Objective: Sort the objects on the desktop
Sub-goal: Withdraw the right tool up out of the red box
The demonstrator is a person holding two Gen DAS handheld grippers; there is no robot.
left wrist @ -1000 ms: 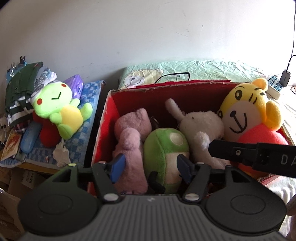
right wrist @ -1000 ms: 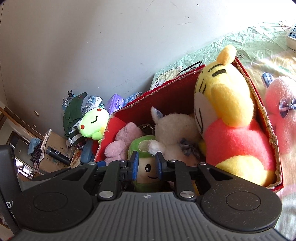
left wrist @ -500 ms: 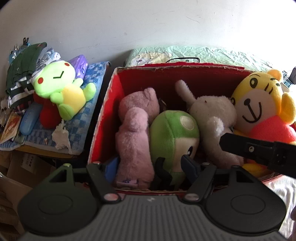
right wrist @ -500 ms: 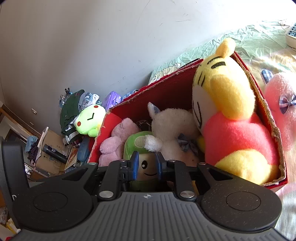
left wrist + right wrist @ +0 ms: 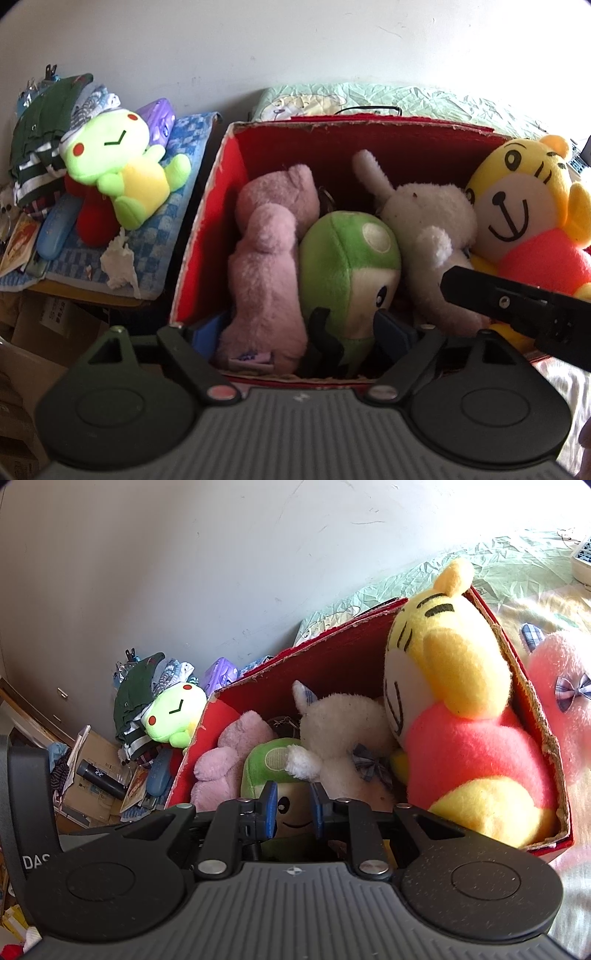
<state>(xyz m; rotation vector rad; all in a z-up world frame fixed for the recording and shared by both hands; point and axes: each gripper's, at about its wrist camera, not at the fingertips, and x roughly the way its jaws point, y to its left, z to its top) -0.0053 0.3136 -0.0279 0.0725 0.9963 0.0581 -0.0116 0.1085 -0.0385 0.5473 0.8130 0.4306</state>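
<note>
A red cardboard box (image 5: 369,122) holds a pink plush (image 5: 266,266), a green mushroom plush (image 5: 343,258), a white plush (image 5: 428,214) and a yellow tiger plush (image 5: 517,199). My left gripper (image 5: 299,332) reaches into the box's near end. Its jaws are opening and stand on either side of the pink and green plush without pressing them. My right gripper (image 5: 293,806) hovers shut just above the green mushroom plush (image 5: 273,760), whose face shows through the narrow gap. Nothing is held in it.
A lime frog plush (image 5: 118,155) sits outside on a blue checked cloth (image 5: 166,236) left of the box, among clothes and clutter. A big pink plush (image 5: 561,694) lies right of the box on the bedsheet (image 5: 517,561). A wall stands behind.
My left gripper has tipped down toward the box's near end and spread its jaws wider around the pink and green plush. The right gripper has stayed shut in place.
</note>
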